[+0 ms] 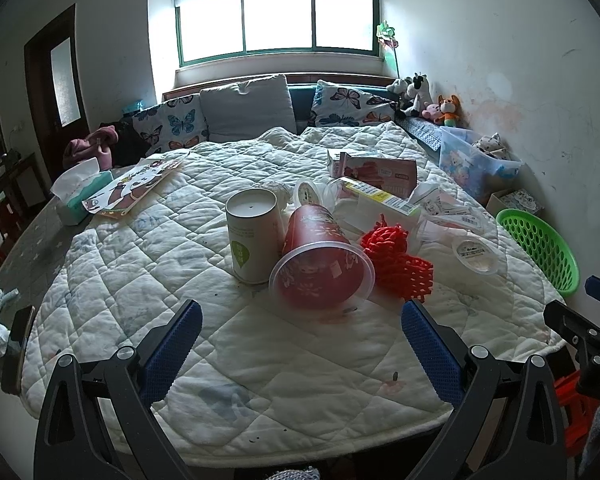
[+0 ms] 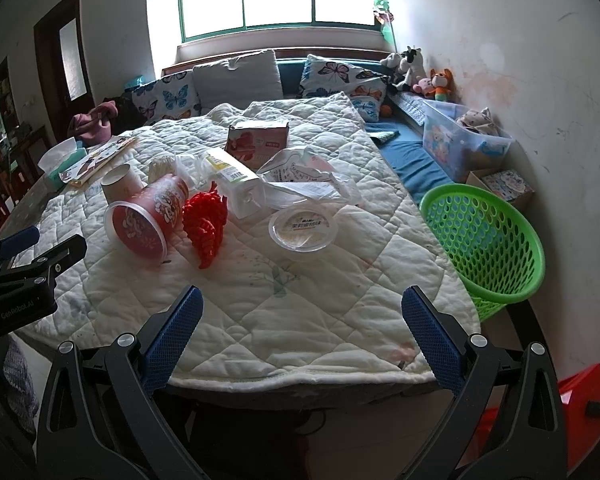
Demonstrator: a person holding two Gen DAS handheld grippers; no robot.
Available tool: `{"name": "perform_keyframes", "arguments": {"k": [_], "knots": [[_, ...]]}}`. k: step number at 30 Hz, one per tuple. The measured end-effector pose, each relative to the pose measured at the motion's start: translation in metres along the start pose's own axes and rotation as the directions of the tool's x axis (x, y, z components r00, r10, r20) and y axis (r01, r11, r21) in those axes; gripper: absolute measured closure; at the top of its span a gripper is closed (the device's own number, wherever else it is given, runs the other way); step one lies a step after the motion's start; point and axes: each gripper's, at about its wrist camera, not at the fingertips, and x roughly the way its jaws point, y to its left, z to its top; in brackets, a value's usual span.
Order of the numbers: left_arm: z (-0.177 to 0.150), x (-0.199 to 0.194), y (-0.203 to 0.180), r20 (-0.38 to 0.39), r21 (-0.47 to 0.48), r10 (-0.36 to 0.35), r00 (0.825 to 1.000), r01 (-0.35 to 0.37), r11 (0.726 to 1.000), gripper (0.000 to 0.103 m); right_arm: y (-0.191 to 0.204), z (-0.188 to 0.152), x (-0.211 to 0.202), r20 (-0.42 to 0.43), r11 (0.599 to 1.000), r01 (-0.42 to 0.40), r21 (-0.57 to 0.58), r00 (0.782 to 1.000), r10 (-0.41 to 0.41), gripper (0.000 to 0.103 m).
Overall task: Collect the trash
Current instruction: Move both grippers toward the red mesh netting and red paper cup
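Trash lies on a white quilted cover (image 1: 140, 264) (image 2: 300, 308). A red cup (image 1: 320, 264) (image 2: 144, 216) lies on its side. Beside it are a white paper can (image 1: 254, 236), red foam netting (image 1: 400, 256) (image 2: 204, 224), a clear lidded tub (image 1: 474, 254) (image 2: 302, 230), a yellow-white carton (image 1: 380, 196) (image 2: 232, 174), a pink box (image 1: 380, 170) (image 2: 258, 142) and plastic wrappers (image 2: 308, 178). A green basket (image 1: 540, 248) (image 2: 488, 240) stands at the right edge. My left gripper (image 1: 302, 320) is open, just short of the red cup. My right gripper (image 2: 302, 312) is open and empty over the bare quilt.
A tissue box (image 1: 80, 196) and a printed flat pack (image 1: 136, 188) lie at the far left. Pillows (image 1: 248, 108), soft toys (image 1: 424, 100) and a clear storage bin (image 2: 460, 144) line the back and right wall. A red stool (image 2: 540, 420) stands below right.
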Motion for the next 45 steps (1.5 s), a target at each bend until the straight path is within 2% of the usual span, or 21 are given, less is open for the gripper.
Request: {"name": "perform_keyframes", "arguments": {"k": [38,45], "knots": [[0.001,0.013,0.004,-0.018,0.004,0.005,1.000,-0.004,1.000,0.006,0.002,0.007,0.019,-0.036,1.000,-0.007,-0.017,0.999,0.006,0.004],[0.008,0.026,0.004,-0.038,0.008,0.006,0.999,-0.005,1.000,0.006,0.004,0.012,0.026,-0.049,1.000,-0.008,-0.022,0.999,0.007,0.004]]}}
